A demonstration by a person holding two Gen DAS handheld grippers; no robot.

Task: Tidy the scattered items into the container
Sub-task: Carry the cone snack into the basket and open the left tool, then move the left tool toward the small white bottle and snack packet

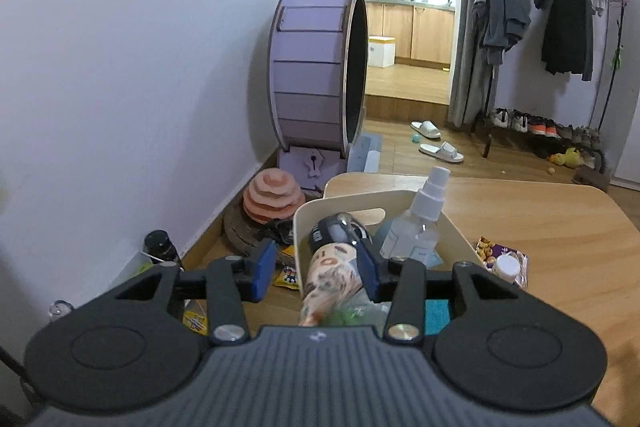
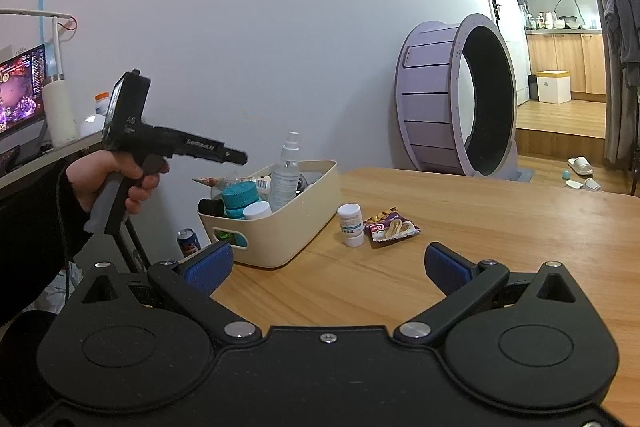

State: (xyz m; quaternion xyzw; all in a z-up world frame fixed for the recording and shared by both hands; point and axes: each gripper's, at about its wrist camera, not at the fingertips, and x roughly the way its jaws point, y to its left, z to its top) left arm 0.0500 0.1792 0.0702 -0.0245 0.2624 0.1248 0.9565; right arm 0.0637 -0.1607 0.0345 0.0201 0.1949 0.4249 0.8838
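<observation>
A cream bin [image 2: 280, 243] stands on the wooden table [image 2: 500, 239] near its left edge; it also shows in the left wrist view [image 1: 456, 223]. It holds a clear spray bottle [image 1: 420, 223], a teal-capped jar [image 2: 239, 201] and other items. My left gripper [image 1: 316, 273] is open above the bin, with a patterned cone-shaped packet [image 1: 330, 279] lying between its fingers and touching the right pad. A white pill bottle [image 2: 351, 225] and a purple snack packet [image 2: 391, 227] sit on the table right of the bin. My right gripper [image 2: 326, 269] is open and empty, low over the table.
A purple cat wheel [image 2: 456, 95] stands on the floor behind the table. A desk with a monitor [image 2: 20, 91] is at the left. A cola can [image 2: 188, 241] and snack wrappers [image 1: 286, 273] lie on the floor beside the table.
</observation>
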